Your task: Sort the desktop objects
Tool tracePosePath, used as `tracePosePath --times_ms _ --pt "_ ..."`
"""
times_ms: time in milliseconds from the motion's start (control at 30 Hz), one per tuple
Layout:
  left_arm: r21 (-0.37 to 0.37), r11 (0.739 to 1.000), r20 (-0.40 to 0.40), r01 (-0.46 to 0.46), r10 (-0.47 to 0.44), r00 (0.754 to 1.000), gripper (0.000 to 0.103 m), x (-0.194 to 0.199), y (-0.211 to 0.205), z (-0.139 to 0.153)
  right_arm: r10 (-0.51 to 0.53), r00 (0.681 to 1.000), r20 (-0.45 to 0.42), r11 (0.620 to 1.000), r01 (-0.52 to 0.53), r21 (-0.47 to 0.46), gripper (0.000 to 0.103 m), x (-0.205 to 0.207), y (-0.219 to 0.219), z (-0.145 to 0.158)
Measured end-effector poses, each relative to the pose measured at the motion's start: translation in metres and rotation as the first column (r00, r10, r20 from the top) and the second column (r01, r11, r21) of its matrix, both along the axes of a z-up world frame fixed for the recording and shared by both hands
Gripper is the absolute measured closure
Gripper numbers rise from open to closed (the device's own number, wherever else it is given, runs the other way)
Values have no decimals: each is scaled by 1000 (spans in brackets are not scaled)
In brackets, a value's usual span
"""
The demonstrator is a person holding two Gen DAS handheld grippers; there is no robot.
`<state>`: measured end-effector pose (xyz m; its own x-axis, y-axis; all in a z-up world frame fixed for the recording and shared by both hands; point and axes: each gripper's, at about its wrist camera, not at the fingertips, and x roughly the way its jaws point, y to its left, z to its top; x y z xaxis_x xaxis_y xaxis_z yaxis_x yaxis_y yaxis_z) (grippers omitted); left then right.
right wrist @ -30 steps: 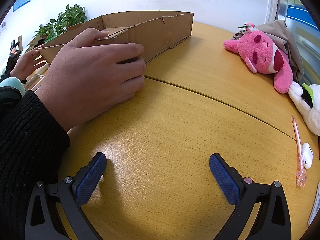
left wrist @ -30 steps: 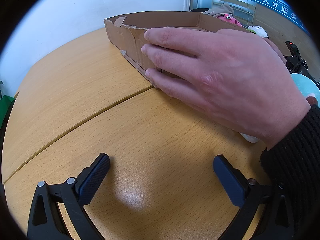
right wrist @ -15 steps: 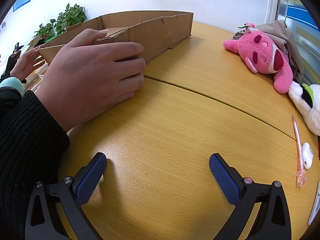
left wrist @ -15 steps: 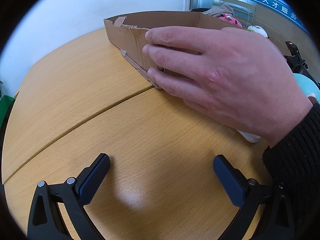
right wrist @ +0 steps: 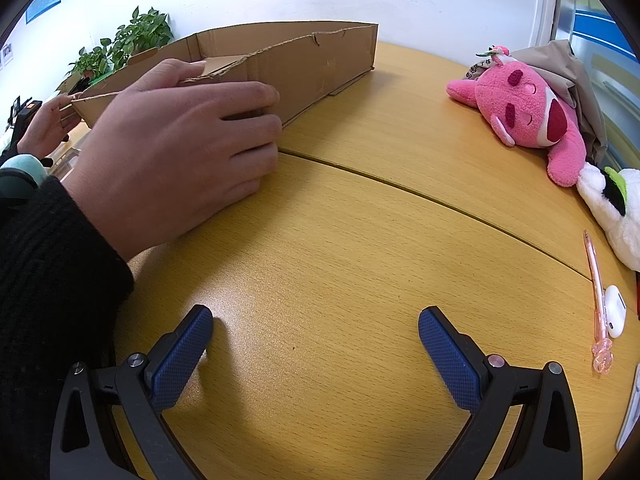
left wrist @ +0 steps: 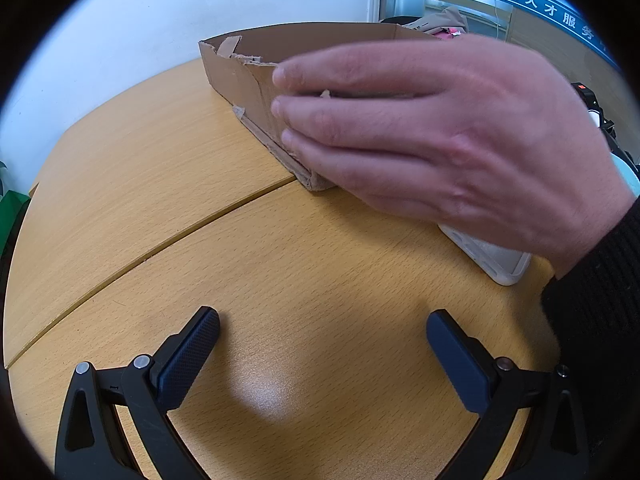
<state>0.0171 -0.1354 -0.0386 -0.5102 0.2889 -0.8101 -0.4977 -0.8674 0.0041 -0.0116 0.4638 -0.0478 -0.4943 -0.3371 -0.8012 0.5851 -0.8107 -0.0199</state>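
Note:
A shallow cardboard box (left wrist: 248, 76) stands on the wooden table, also in the right wrist view (right wrist: 312, 64). A bare hand (left wrist: 440, 136) in a black sleeve grips its near wall; the same hand shows in the right wrist view (right wrist: 172, 152). My left gripper (left wrist: 322, 344) rests low over the table, open and empty, in front of the box. My right gripper (right wrist: 316, 340) is also open and empty, with the box ahead to its left. A pink plush (right wrist: 528, 112), a white plush (right wrist: 612, 208), a pink pen (right wrist: 596, 292) and a white earbud case (right wrist: 614, 310) lie at the right.
A white flat object (left wrist: 492, 256) lies partly under the hand. A seam (right wrist: 420, 196) runs across the table. Potted plants (right wrist: 124, 44) stand behind the box at the left. Beige fabric (right wrist: 568, 76) lies behind the pink plush. Another person's hand (right wrist: 44, 128) shows far left.
The hand has slid along the box's near wall and lifted slightly, uncovering more of the white object beneath it. Both grippers have stayed still and open.

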Motion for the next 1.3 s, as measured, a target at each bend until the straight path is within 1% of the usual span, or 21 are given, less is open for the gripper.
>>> tracePosePath --times_ms 1300 --pt "0 1000 0 -2 2 1000 0 -1 2 1 0 1000 0 1000 0 0 0 2 -1 -1"
